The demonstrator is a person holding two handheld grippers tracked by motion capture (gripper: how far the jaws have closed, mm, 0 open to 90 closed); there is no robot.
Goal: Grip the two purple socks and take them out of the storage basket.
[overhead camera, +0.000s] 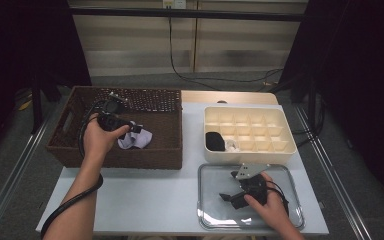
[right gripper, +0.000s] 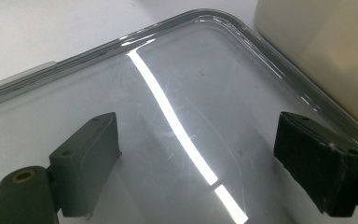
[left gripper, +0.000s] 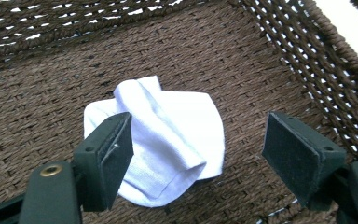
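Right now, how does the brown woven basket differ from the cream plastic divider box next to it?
The brown woven basket is dark, wicker, and one open space; the cream plastic divider box is pale, smooth, and split into many small compartments. The basket holds a folded white cloth, with the left tool open just above it; the box holds a rolled black item and a small white one in its front-left cells. Both are rectangular, open-topped, and sit on the white table.

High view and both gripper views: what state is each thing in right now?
Left gripper: open, over the sock.
White sock: crumpled, lying in the basket.
Wicker basket: upright.
Right gripper: open, above the clear tray.
Clear tray: flat.
Divided box: uncovered, a dark item in one compartment.
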